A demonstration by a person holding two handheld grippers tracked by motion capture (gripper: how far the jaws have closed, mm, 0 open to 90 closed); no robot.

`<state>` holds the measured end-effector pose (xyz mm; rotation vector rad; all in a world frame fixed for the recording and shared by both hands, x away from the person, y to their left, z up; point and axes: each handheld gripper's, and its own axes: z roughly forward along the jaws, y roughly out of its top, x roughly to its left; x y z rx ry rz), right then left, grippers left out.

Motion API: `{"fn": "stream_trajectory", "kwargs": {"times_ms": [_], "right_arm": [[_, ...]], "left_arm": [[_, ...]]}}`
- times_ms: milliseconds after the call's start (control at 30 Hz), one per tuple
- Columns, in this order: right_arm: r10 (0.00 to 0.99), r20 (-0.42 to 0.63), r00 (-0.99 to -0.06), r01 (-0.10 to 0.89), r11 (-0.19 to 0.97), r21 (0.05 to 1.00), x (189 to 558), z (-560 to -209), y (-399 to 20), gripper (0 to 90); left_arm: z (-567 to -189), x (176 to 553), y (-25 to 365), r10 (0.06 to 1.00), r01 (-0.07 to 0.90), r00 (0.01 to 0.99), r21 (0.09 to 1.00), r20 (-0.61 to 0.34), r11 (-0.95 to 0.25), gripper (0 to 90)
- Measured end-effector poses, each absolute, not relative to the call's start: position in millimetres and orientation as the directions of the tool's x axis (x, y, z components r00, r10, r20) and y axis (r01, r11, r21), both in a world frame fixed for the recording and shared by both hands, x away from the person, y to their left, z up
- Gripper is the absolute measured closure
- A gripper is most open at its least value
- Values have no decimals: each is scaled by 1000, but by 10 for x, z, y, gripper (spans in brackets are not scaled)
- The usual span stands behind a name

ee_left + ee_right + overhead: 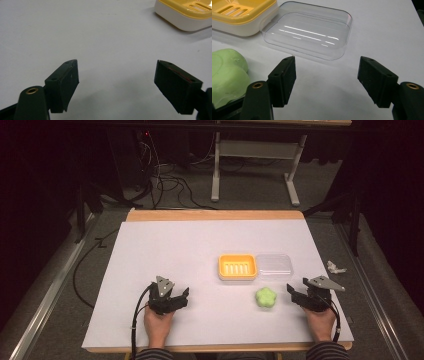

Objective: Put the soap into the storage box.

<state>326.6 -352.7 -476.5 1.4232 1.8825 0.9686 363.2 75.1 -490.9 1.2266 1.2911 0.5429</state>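
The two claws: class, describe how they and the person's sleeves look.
Each claw, left claw and right claw, is black with a grey three-cornered plate on top and two blocky black pads with small screw holes. Brass-coloured rivets sit at the finger joints. A black cable trails from each. The sleeves are striped.

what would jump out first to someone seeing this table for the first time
The yellow soap dish stands out most, near the middle of the white table, with a clear plastic lid lying right beside it on its right. Just in front of them sits a pale green flower-shaped soap. A black tool in each hand frames the scene: the left tool and the right tool, both open on nothing.
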Motion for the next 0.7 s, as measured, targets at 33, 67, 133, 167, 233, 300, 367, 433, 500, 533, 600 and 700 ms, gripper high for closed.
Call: {"fn": "stream_trajectory", "kwargs": {"times_ms": [33,67,133,167,233,300,367,433,500,533,600,700], "right_arm": [[965,-23,-261,542,166,824,3266,-4765,-3527,317],[965,-25,-262,543,168,823,3267,-4765,-3526,315],[965,-24,-259,543,166,823,3268,-4765,-3529,315],[965,-24,-259,543,166,823,3268,-4765,-3529,315],[967,-21,-252,546,160,823,3270,-4767,-3536,342],[974,-23,-227,552,148,820,3275,-4767,-3538,345],[974,-19,-226,554,144,820,3277,-4767,-3547,340],[975,-10,-220,554,134,821,3277,-4766,-3557,326],[976,-1,-218,554,125,823,3276,-4763,-3568,305],[973,0,-231,554,131,822,3274,-4759,-3565,291],[971,-9,-240,552,144,821,3275,-4757,-3551,278],[972,7,-235,564,130,815,3287,-4754,-3563,263]], "left_arm": [[-4909,3632,750,868,308,271,892,-417,332,204],[-4909,3633,751,868,308,270,891,-418,333,204],[-4909,3632,751,869,307,270,892,-415,331,203],[-4909,3632,750,868,308,271,892,-416,332,203],[-4909,3633,751,868,308,270,891,-418,334,203],[-4909,3632,751,868,307,270,892,-416,332,203],[-4909,3630,753,869,308,271,893,-413,329,203],[-4908,3629,756,868,307,271,892,-415,331,204],[-4905,3629,756,867,308,270,891,-418,333,203],[-4906,3630,756,867,309,270,891,-418,333,204],[-4906,3630,756,868,310,270,891,-418,333,204],[-4905,3631,757,867,311,270,890,-418,333,204]]}}
